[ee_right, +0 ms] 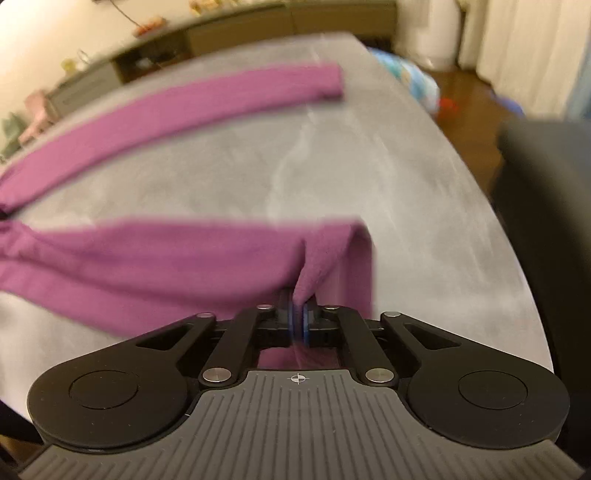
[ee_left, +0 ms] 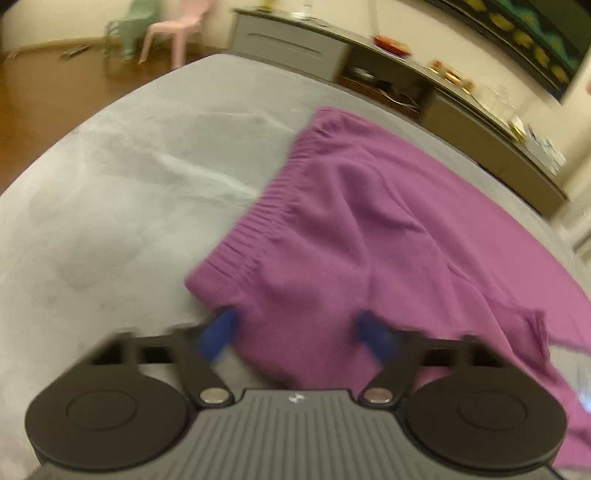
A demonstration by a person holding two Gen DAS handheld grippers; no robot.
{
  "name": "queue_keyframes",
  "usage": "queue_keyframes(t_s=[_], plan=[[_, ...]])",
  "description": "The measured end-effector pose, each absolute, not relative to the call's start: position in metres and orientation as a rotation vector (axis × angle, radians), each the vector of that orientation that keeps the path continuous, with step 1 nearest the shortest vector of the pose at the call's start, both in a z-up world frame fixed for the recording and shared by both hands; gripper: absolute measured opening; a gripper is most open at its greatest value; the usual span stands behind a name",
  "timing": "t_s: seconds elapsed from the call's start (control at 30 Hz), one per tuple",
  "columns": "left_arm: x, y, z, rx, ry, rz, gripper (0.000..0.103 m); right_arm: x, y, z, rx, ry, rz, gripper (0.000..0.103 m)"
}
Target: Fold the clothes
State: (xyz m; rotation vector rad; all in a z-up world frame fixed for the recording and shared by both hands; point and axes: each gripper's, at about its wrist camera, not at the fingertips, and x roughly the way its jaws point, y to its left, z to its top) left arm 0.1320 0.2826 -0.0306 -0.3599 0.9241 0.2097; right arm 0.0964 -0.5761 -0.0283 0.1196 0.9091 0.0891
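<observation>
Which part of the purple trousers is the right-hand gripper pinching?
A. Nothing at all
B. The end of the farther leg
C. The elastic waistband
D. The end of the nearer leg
D: the right gripper is shut on the cuff end of the purple trousers' nearer leg.

Purple trousers (ee_left: pixel 369 229) of soft matt knit cloth, ribbed at the waistband (ee_left: pixel 258 218) (gathered, elastic-looking). They lie on a grey bed cover (ee_left: pixel 129 192), a velvety matt fabric showing brushed streaks. Beyond it, a glossy brown wooden floor (ee_left: pixel 48 92) and a smooth pink plastic chair (ee_left: pixel 177 29).
</observation>
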Motion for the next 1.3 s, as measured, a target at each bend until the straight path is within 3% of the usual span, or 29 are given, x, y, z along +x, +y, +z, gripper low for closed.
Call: queue_keyframes(t_s=[0.07,0.17,0.23,0.33,0.5,0.57,0.6,0.63,0.67,0.7,0.73,0.77,0.83,0.9,1.03,1.07,1.1,1.13,1.17,1.3], plan=[[0.14,0.292,-0.022,-0.39,0.891,0.217,0.007,0.108,-0.567,0.0,0.141,0.811,0.129,0.0],[0.132,0.314,0.006,-0.485,0.78,0.247,0.007,0.115,-0.57,0.086,0.199,0.573,0.164,0.0],[0.122,0.325,0.026,-0.514,0.719,0.259,0.005,0.119,-0.577,0.117,0.167,0.523,0.139,0.0],[0.117,0.331,0.02,-0.469,0.776,0.26,0.004,0.144,-0.591,0.092,0.121,0.643,0.026,0.0],[0.105,0.345,-0.014,-0.43,0.909,0.287,0.0,0.163,-0.61,-0.021,0.124,0.955,-0.029,0.0],[0.098,0.351,-0.017,-0.426,0.914,0.289,0.001,0.156,-0.616,-0.035,0.149,0.979,-0.043,0.0],[0.096,0.353,-0.017,-0.432,0.906,0.288,0.001,0.153,-0.619,-0.041,0.159,0.99,-0.051,0.005],[0.093,0.355,-0.017,-0.438,0.897,0.288,0.002,0.152,-0.619,-0.038,0.135,0.987,-0.074,0.018],[0.092,0.353,-0.014,-0.446,0.884,0.272,0.006,0.151,-0.62,-0.036,0.112,0.984,-0.097,0.024],[0.095,0.348,-0.01,-0.449,0.874,0.249,0.011,0.15,-0.62,-0.032,0.088,0.979,-0.12,0.039],[0.097,0.34,-0.009,-0.451,0.871,0.22,0.027,0.148,-0.621,-0.025,0.053,0.95,-0.155,0.046],[0.098,0.332,-0.008,-0.452,0.869,0.19,0.051,0.144,-0.615,-0.016,0.026,0.91,-0.171,0.047],[0.104,0.317,-0.013,-0.472,0.879,0.177,0.078,0.137,-0.597,-0.001,-0.003,0.851,-0.148,0.054],[0.111,0.309,-0.026,-0.516,0.909,0.179,0.083,0.129,-0.575,0.009,-0.012,0.81,-0.078,0.064],[0.131,0.298,-0.037,-0.499,0.912,0.192,0.092,0.119,-0.526,0.006,-0.048,0.82,0.071,0.066],[0.136,0.296,-0.037,-0.487,0.909,0.2,0.077,0.119,-0.516,0.002,-0.052,0.827,0.099,0.066],[0.138,0.296,-0.037,-0.494,0.9,0.189,0.051,0.121,-0.506,-0.001,-0.059,0.834,0.124,0.066],[0.137,0.297,-0.036,-0.519,0.895,0.17,0.011,0.122,-0.496,-0.005,-0.066,0.842,0.15,0.066],[0.134,0.298,-0.035,-0.547,0.89,0.15,0.006,0.123,-0.486,-0.008,-0.075,0.849,0.175,0.066],[0.075,0.311,-0.008,-0.665,0.746,0.188,0.006,0.123,-0.438,-0.011,-0.192,0.87,0.261,0.065]])
